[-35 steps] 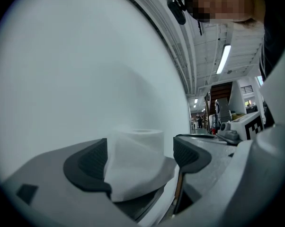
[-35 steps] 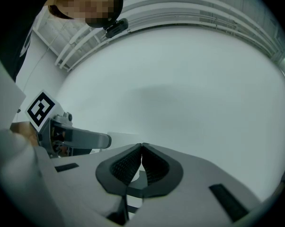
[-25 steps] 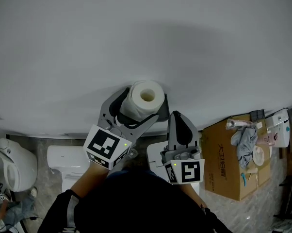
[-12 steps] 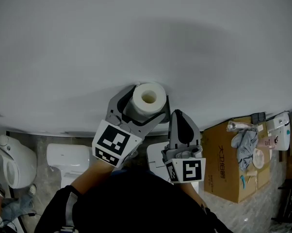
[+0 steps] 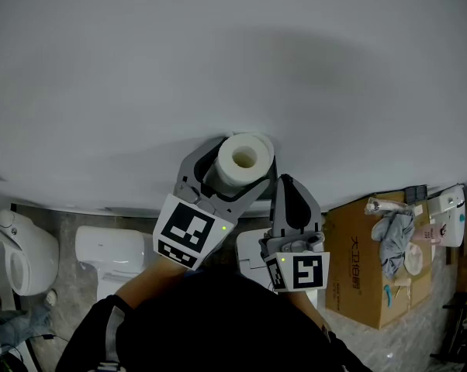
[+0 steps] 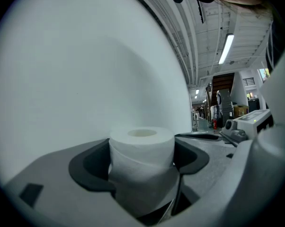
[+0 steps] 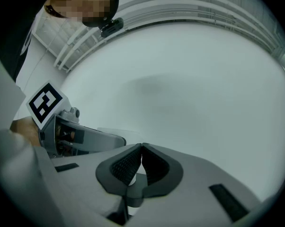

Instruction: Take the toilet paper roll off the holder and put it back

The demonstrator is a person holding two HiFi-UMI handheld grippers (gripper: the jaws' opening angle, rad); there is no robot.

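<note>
— Where is the toilet paper roll (image 5: pixel 245 160)?
— It stands upright, core opening on top, between the jaws of the left gripper (image 6: pixel 141 157), close to the white wall (image 5: pixel 218 53). Those jaws have just been closing, and the dark pads (image 6: pixel 90 167) press against its sides.
— And the right gripper (image 7: pixel 141 150)?
— Just right of the left one, with its jaws closed together and nothing between them. Down on the floor at the right sits a cardboard box (image 5: pixel 358 262).

The left gripper (image 5: pixel 240 166) edges slightly nearer the right gripper (image 5: pixel 289 186). Its jaws have just been closing on the roll (image 5: pixel 247 154) between them.
</note>
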